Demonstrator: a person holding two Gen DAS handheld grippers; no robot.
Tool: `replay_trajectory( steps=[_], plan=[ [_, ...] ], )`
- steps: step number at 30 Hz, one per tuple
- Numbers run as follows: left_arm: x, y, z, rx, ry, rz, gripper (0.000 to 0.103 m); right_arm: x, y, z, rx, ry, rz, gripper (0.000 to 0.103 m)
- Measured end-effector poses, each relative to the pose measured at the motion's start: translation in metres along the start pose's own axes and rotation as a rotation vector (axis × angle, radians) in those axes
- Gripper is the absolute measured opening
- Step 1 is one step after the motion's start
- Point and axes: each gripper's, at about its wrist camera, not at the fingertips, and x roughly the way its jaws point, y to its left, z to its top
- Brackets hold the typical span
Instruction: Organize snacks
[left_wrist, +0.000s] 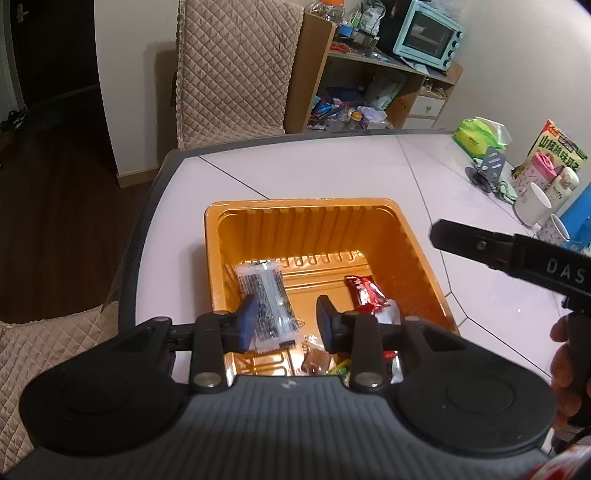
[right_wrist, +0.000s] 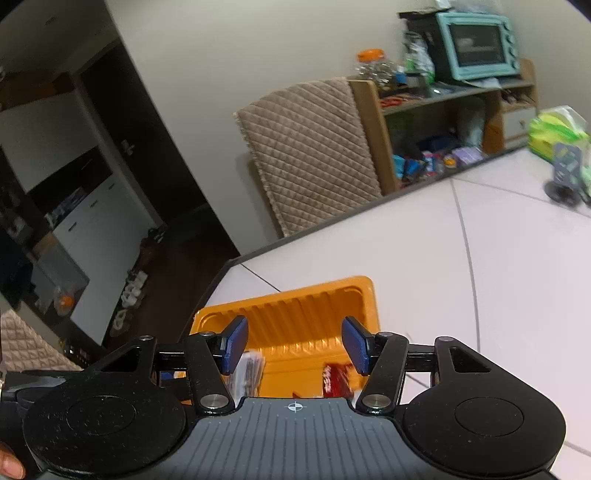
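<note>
Nearest the lens in the left wrist view, the left claw hangs over the near end of the orange tray with its blue pads parted and nothing pinched between them. Seen through the gap, a clear packet with dark print lies in the tray's lower left, a red wrapper at centre right, and small brown and green sweets at the near wall. In the right wrist view the right claw is wider apart and likewise empty, poised above the same tray, which sits on the white desk near its dark edge.

The snacks appear to be dropped already, so the step looks like clearing away. To do it well, lift each claw straight up before swinging aside, so no pad catches the thin ribbed wall. The tray looks light and could skid or tip if clipped. Keep the two claws apart; they crowd one tray.
</note>
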Motion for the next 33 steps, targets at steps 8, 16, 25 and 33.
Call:
replay_trajectory(
  steps=[8, 16, 25, 33],
  plan=[
    [-0.051, -0.017, -0.030, 0.031, -0.019, 0.030, 0.047, -0.061, -0.013, -0.024, 0.075, 0.066, -0.052, 0.080],
    [-0.102, -0.055, -0.083, 0.018, -0.018, 0.031, 0.057, -0.128, -0.025, -0.068, 0.068, 0.120, -0.080, 0.081],
    [-0.144, -0.119, -0.141, 0.010, -0.018, 0.043, 0.066, -0.201, -0.040, -0.107, 0.030, 0.167, -0.048, 0.081],
    [-0.173, -0.166, -0.187, -0.001, -0.027, 0.039, 0.068, -0.254, -0.050, -0.137, -0.052, 0.184, -0.043, 0.081]
  ],
)
